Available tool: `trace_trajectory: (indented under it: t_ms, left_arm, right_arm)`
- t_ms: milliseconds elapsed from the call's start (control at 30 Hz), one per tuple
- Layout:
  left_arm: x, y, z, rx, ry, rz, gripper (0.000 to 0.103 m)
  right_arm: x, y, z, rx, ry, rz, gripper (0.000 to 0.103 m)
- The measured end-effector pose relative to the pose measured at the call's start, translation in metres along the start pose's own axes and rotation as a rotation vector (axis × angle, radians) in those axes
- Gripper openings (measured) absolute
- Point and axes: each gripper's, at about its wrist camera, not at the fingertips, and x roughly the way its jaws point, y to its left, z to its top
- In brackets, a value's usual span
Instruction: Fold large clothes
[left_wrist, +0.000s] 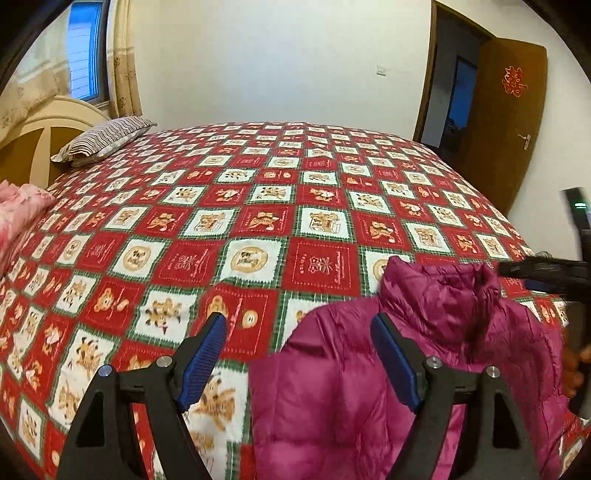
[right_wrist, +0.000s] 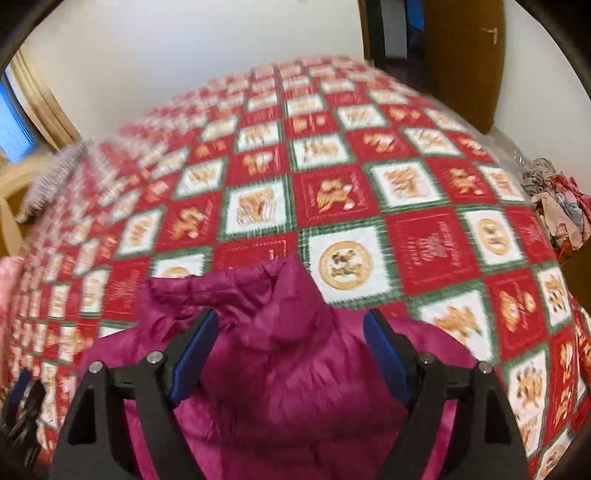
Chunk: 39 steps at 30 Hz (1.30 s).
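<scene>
The magenta quilted puffer jacket (left_wrist: 388, 369) lies on the bed's red-and-white checked bear-print quilt (left_wrist: 258, 206), collar away; both the left gripper (left_wrist: 299, 354) and right gripper (right_wrist: 291, 354) hang spread, pinching nothing. Slippery padding could spring open; a shallow pinch might slide off

The jacket (left_wrist: 406, 369) is spread on the bed (left_wrist: 258, 206) under the right tool (right_wrist: 290, 354), partly beneath the left tool (left_wrist: 299, 358), with a pillow (left_wrist: 103, 142) far ahead-left.

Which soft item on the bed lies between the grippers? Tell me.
The magenta puffer jacket, lying at the near edge; the striped pillow and pink bedding lie near the headboard.
</scene>
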Motion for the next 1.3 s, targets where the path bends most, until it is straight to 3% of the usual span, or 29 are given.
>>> trace_trajectory:
  t_ms: [100, 167, 233, 367, 533, 667, 767, 867, 933, 1000, 1033, 1067, 1100, 1200, 1300]
  left_arm:
    - [0.009, 0.000, 0.005, -0.014, 0.012, -0.022, 0.081]
    - [0.015, 0.000, 0.006, -0.009, 0.022, -0.026, 0.081]
    - [0.018, -0.003, 0.005, -0.004, 0.025, -0.024, 0.081]
    - [0.021, -0.013, 0.004, 0.007, 0.026, -0.035, 0.081]
    - [0.019, -0.032, 0.007, 0.015, 0.026, -0.043, 0.081]
    - [0.012, -0.046, 0.022, 0.009, 0.006, -0.057, 0.081]
    - [0.010, -0.061, 0.045, 0.013, -0.040, -0.029, 0.081]
    - [0.022, -0.086, 0.069, 0.007, -0.048, -0.028, 0.081]
    - [0.046, -0.111, 0.076, 0.073, -0.031, 0.046, 0.081]
    - [0.070, -0.124, 0.069, 0.130, 0.007, 0.149, 0.080]
    - [0.088, -0.127, 0.056, 0.156, 0.067, 0.198, 0.080]
    - [0.096, -0.125, 0.044, 0.162, 0.108, 0.211, 0.072]
    - [0.100, -0.120, 0.029, 0.157, 0.140, 0.213, 0.067]
    - [0.108, -0.101, -0.007, 0.113, 0.196, 0.204, 0.067]
    - [0.107, -0.077, -0.030, 0.000, 0.148, 0.123, 0.069]
  right_arm:
    - [0.033, 0.006, 0.003, -0.028, 0.100, -0.060, 0.083]
    - [0.040, 0.005, -0.003, -0.065, 0.150, -0.089, 0.066]
    - [0.029, -0.004, -0.015, -0.096, 0.140, -0.074, 0.015]
    - [0.004, -0.033, -0.027, -0.106, 0.083, -0.078, 0.013]
    - [0.013, -0.062, -0.050, -0.084, 0.071, -0.072, 0.011]
    - [0.011, -0.066, -0.069, -0.097, -0.069, -0.039, 0.011]
    - [0.009, -0.060, -0.080, -0.138, -0.148, -0.061, 0.012]
    - [0.009, -0.059, -0.081, -0.140, -0.167, -0.064, 0.012]
    - [0.009, -0.059, -0.080, -0.139, -0.172, -0.060, 0.014]
    - [0.011, -0.062, -0.080, -0.137, -0.173, -0.056, 0.015]
    - [0.011, -0.062, -0.080, -0.135, -0.173, -0.055, 0.016]
    - [0.010, -0.062, -0.082, -0.132, -0.174, -0.054, 0.016]
    - [0.010, -0.063, -0.082, -0.129, -0.174, -0.050, 0.017]
    - [0.011, -0.063, -0.081, -0.126, -0.173, -0.042, 0.022]
    - [0.007, -0.062, -0.082, -0.129, -0.164, -0.028, 0.038]
